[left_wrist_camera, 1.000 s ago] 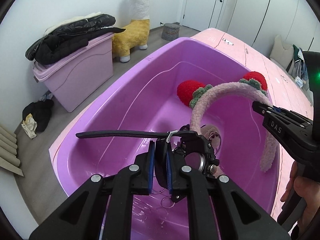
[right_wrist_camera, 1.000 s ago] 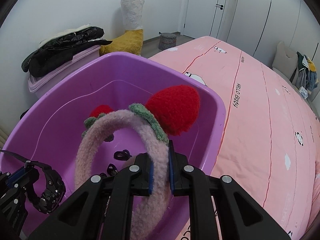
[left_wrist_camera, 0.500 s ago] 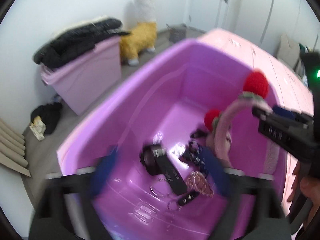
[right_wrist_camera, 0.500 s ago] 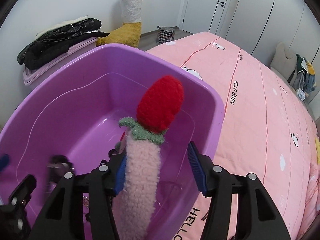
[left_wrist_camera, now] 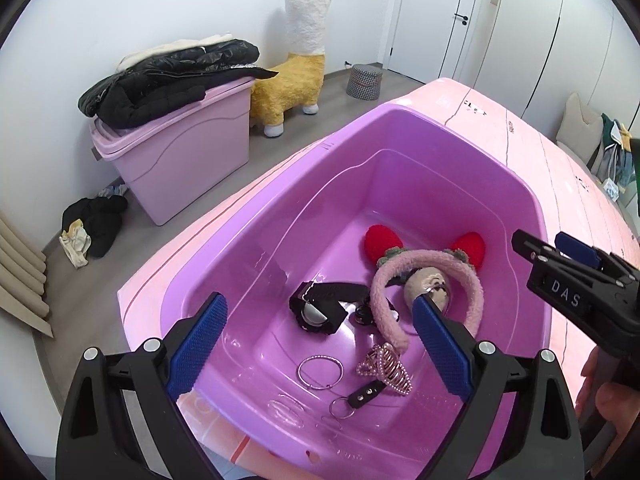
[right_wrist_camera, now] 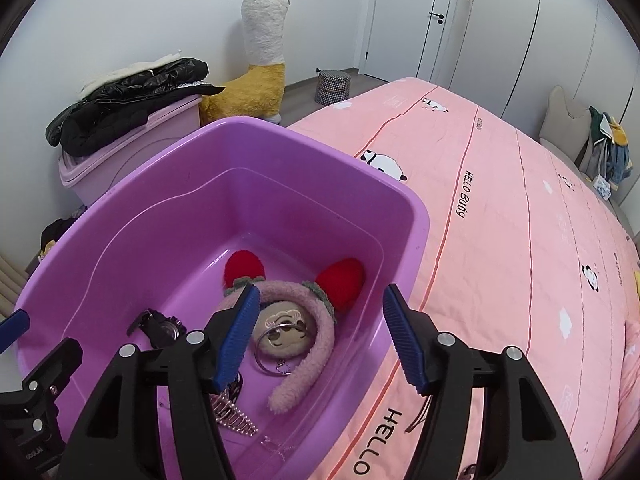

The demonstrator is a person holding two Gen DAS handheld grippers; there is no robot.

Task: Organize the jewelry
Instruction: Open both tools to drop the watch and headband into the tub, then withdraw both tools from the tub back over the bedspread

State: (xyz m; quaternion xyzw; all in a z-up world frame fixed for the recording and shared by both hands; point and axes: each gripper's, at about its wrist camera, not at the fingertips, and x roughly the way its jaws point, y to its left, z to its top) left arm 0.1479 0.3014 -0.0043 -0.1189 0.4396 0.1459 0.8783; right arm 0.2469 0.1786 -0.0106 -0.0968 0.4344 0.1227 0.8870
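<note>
Since both grippers hang empty over the purple bin (left_wrist_camera: 532, 208), the step in hand looks like the end of a drop-off: two items released, the next pick not yet begun. That bin sits on the near corner of the pink bed (right_wrist_camera: 500, 220), its left wall along the bed's edge.

Largest of the things inside is the fluffy pink headband (left_wrist_camera: 428, 264) with its two red strawberry ears, lying flat on the bin floor toward the far right wall and arching round a beige plush face charm (right_wrist_camera: 286, 330). Left of it, near the middle of the floor, lies the black watch (left_wrist_camera: 320, 306). Nearer the front wall are a beaded pink hair claw (left_wrist_camera: 386, 366), a thin ring hoop (left_wrist_camera: 320, 372) and a small black strap on a key ring (left_wrist_camera: 362, 394).

The left gripper (left_wrist_camera: 320, 354) stands spread wide, nothing between its pads; its jaws have just been opening. The right gripper (right_wrist_camera: 320, 344) is also parted and has just been opening further, clear of the headband below.

Next, I judge, both hands must lift clear of the rim and seek whatever jewelry remains outside the bin; none shows on the bed here.
</note>
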